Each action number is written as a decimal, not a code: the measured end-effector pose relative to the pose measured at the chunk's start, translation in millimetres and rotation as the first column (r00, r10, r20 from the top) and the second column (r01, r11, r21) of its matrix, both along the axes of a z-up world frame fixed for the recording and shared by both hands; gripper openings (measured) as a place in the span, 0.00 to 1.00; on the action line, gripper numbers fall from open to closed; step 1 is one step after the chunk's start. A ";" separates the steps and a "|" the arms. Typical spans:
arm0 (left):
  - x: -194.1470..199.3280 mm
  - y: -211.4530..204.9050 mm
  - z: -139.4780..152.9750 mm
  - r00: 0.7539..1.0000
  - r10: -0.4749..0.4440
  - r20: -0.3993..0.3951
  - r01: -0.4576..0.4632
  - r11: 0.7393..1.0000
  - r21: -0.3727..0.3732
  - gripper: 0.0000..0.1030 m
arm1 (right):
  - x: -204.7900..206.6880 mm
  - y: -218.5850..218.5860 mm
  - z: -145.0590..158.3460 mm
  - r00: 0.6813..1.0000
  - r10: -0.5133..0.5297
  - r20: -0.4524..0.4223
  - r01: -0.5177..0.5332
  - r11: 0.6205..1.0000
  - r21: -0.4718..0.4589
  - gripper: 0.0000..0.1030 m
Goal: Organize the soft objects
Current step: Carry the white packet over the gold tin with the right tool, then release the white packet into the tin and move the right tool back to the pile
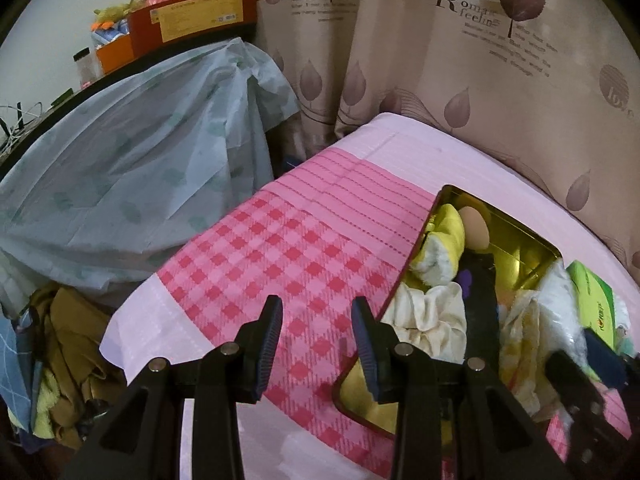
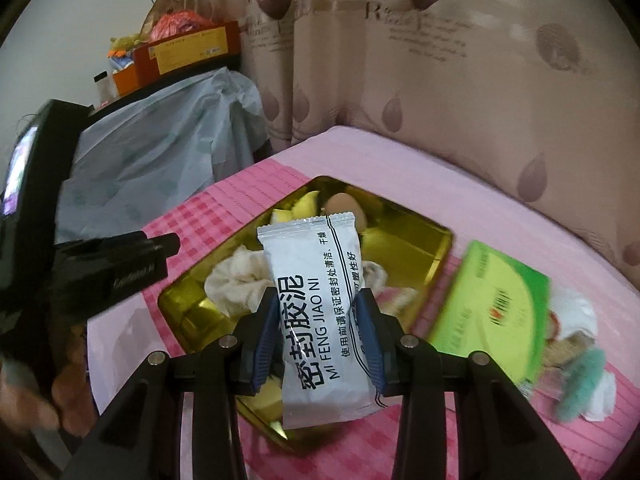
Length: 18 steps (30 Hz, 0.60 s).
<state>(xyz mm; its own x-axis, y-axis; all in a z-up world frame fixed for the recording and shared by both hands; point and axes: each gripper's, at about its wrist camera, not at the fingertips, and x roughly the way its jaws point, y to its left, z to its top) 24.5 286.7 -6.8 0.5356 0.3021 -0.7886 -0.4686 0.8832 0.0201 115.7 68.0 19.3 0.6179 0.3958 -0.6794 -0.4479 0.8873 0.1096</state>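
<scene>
Between right claw [image 2: 317, 338] pads (gripped): packet [image 2: 320, 308].

One tin [image 2: 440, 256], one packet [image 2: 316, 300], perhaps one egg [image 2: 344, 206]

Left gripper [image 1: 316, 320] empty, jaws parted, right gripper [image 2: 318, 312] clamped, angled downward

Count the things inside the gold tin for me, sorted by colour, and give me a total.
Inside the gold tin, as far as the pictures show:
Cream cloth: 1
Yellow and white soft item: 1
Tan egg-shaped sponge: 1
Total: 3
A small purple bit also shows in the left wrist view; too small to identify. The white packet is not counted: the right gripper holds it above the tin.
</scene>
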 end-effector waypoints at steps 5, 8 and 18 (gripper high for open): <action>2.6 5.4 -3.1 1.000 0.011 -0.010 -0.011 1.000 -0.024 0.35 | 16.9 16.9 -10.9 1.000 0.000 -0.023 0.000 1.000 -0.025 0.34; 2.9 8.2 -4.4 1.000 0.018 -0.012 -0.019 0.999 -0.035 0.35 | 21.3 21.0 -18.6 0.999 0.002 -0.033 -0.003 0.999 -0.040 0.34; 3.8 7.1 -4.2 1.000 0.013 -0.014 -0.014 0.999 -0.035 0.35 | 23.1 23.1 -30.2 0.999 0.030 -0.044 -0.032 0.999 -0.043 0.36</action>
<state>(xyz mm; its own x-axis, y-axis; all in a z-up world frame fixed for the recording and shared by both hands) 28.3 293.7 -11.0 0.5206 0.2811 -0.8062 -0.4806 0.8770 -0.0046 138.8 91.1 -10.9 0.5756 0.3839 -0.7221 -0.4711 0.8774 0.0909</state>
